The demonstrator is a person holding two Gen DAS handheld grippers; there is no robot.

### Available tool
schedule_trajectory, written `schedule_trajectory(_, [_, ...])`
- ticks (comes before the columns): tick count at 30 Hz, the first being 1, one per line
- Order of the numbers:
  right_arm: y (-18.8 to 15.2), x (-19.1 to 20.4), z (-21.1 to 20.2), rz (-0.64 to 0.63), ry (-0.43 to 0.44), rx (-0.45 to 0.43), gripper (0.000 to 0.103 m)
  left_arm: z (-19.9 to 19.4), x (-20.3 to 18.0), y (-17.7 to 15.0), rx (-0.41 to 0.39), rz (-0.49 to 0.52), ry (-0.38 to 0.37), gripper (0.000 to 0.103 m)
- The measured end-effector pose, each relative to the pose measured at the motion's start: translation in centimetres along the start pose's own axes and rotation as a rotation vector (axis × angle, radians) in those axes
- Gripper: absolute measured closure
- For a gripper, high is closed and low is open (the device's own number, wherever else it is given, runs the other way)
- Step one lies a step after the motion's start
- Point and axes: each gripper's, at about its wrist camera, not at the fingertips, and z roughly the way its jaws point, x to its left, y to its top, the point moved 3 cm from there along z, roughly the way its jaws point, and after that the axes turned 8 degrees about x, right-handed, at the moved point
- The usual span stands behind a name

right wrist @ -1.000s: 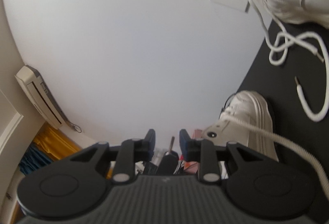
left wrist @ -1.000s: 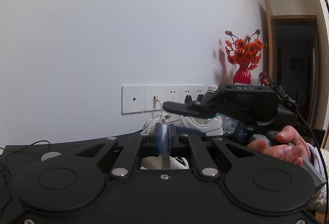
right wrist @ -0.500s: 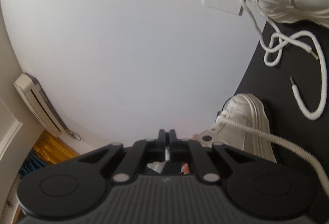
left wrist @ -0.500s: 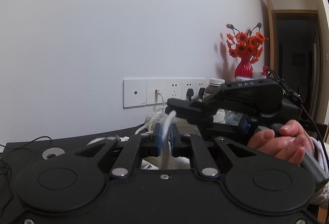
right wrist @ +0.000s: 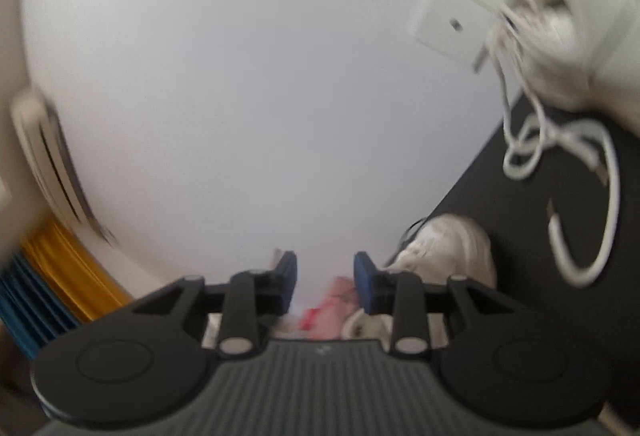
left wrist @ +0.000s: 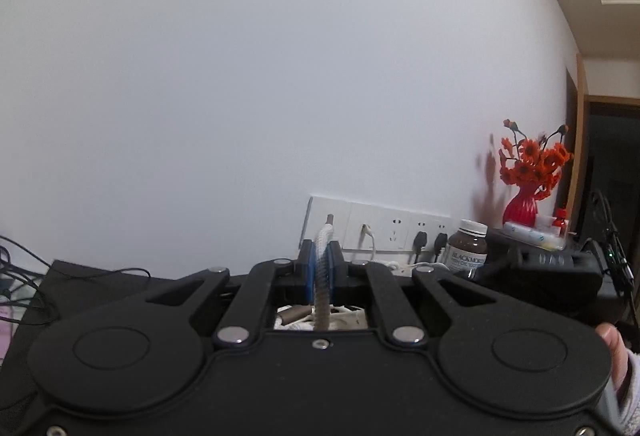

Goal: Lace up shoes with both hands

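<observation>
My left gripper is shut on a white shoelace. The lace's dark tip sticks up past the blue pads, and the rest runs down behind the jaws. My right gripper shows blurred, its jaws opening with nothing between them. One white shoe lies at the top right of the right wrist view, a second white shoe just right of the right jaw. A loose lace curls on the black table. The right gripper's black housing and a hand sit at the left view's right edge.
Wall sockets with plugs line the white wall behind the table. A brown bottle and a red vase of orange flowers stand to the right. Thin cables trail at the left. An air conditioner hangs far off.
The left gripper moved with the lace, so the right gripper slid to the view's right edge. The right jaws closed half a second ago and now stand apart and empty.
</observation>
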Motion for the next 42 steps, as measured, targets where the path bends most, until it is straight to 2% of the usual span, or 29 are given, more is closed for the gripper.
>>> schedule_trajectory(3, [-1.0, 0.8, 0.5, -0.134, -0.112, 0.037, 0.071, 1.0, 0.0, -0.6, 0.046, 0.005, -0.025, 0.097])
schedule_trajectory(6, [-1.6, 2.2, 0.4, -0.304, -0.238, 0.054, 0.072, 2.2, -1.1, -1.6, 0.121, 0.054, -0.034, 0.097])
schedule_trajectory(7, [-1.7, 2.3, 0.5, -0.314, -0.257, 0.056, 0.073, 2.5, -1.5, -2.0, 0.145, 0.076, -0.031, 0.097])
schedule_trajectory(9, [-1.5, 2.1, 0.8, -0.277, -0.269, 0.06, 0.082, 2.7, -2.2, -2.6, 0.17, 0.113, -0.035, 0.097])
schedule_trajectory(13, [-0.8, 0.0, 0.3, -0.119, -0.206, 0.042, 0.086, 2.5, -2.4, -3.4, 0.19, 0.142, -0.035, 0.097])
schedule_trajectory(17, [-1.5, -4.7, -1.2, 0.296, -0.028, 0.009, 0.087, 2.6, -2.5, -4.0, 0.205, 0.151, -0.04, 0.097])
schedule_trajectory(19, [-1.7, -5.7, -1.6, 0.389, 0.009, -0.003, 0.089, 2.6, -2.4, -4.0, 0.214, 0.147, -0.047, 0.097])
schedule_trajectory(24, [-1.9, -5.8, -2.2, 0.411, 0.009, -0.023, 0.091, 3.0, -2.3, -4.0, 0.246, 0.124, -0.05, 0.096])
schedule_trajectory(33, [-2.0, -5.8, -2.7, 0.404, 0.005, -0.026, 0.091, 4.5, 1.1, -3.8, 0.342, -0.134, -0.054, 0.097])
schedule_trajectory(35, [-2.0, -5.7, -2.9, 0.402, 0.006, -0.025, 0.091, 4.2, 0.8, -3.7, 0.323, -0.111, -0.044, 0.097])
schedule_trajectory(38, [-2.0, -5.7, -3.0, 0.4, 0.007, -0.023, 0.091, 3.6, -0.9, -3.4, 0.287, -0.005, -0.049, 0.097])
schedule_trajectory(42, [-2.0, -5.7, -3.1, 0.397, 0.005, -0.023, 0.09, 3.8, -1.5, -3.8, 0.309, 0.043, -0.037, 0.097])
